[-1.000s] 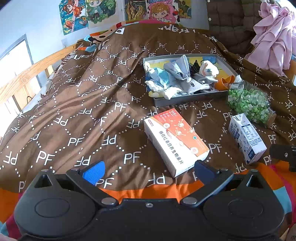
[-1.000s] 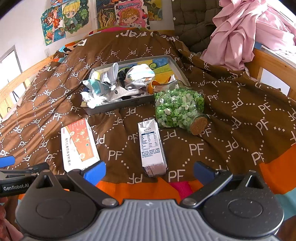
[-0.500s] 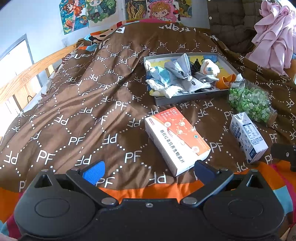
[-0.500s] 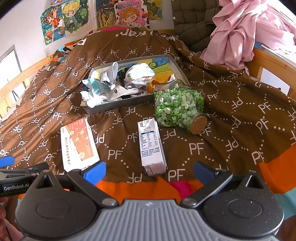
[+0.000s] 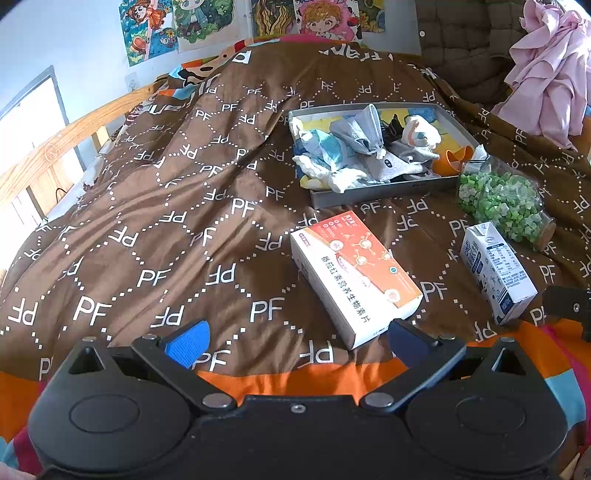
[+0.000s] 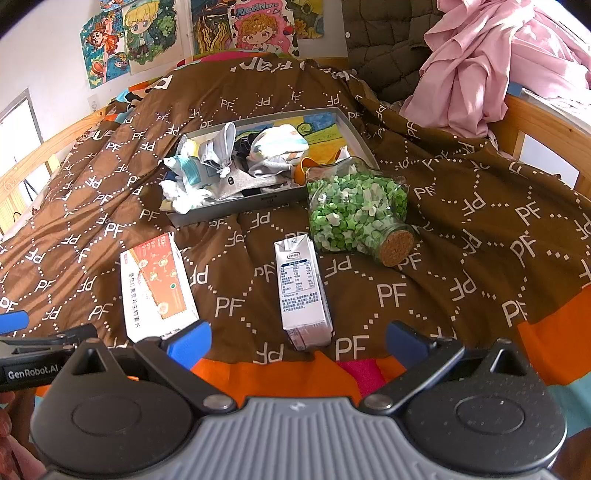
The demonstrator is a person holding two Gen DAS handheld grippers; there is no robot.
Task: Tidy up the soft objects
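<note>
Bedroom w/ cartoon posters (image 6: 255, 26) on the back wall; brown "PF"-print bedspread (image 5: 155, 229) covers the bed, orange band along its near edge. Grey tray (image 6: 236, 205) sits mid-bed, piled w/ soft items: socks (image 6: 218, 155) and small cloth pieces in grey, white, blue. Some white cloth hangs over the tray's front-left corner.

Nearer than the tray, all lying on the spread: orange/white box (image 5: 354, 273), milk carton (image 6: 301, 291) on its side, glass jar (image 6: 354, 214) of green/white bits, cork end toward the camera, its base touching the tray's front-right corner.

Left gripper (image 5: 295, 343) spread wide, nothing between its blue pads, hovering over the near edge of the bed; box corner is just ahead of its right pad. Right gripper (image 6: 298, 343) also released wide, empty, w/ the carton's near end between its fingers' line.

Left wrist view only: wooden side rail (image 5: 48, 147) and window at left, plus a black bit of the other tool at the right edge. Right wrist view only: pink cloth heap (image 6: 491, 70) top right, wooden bed-end rail beside it, jar's cork seen clearly, and the left tool's "GenRobot.AI" label at lower left.
</note>
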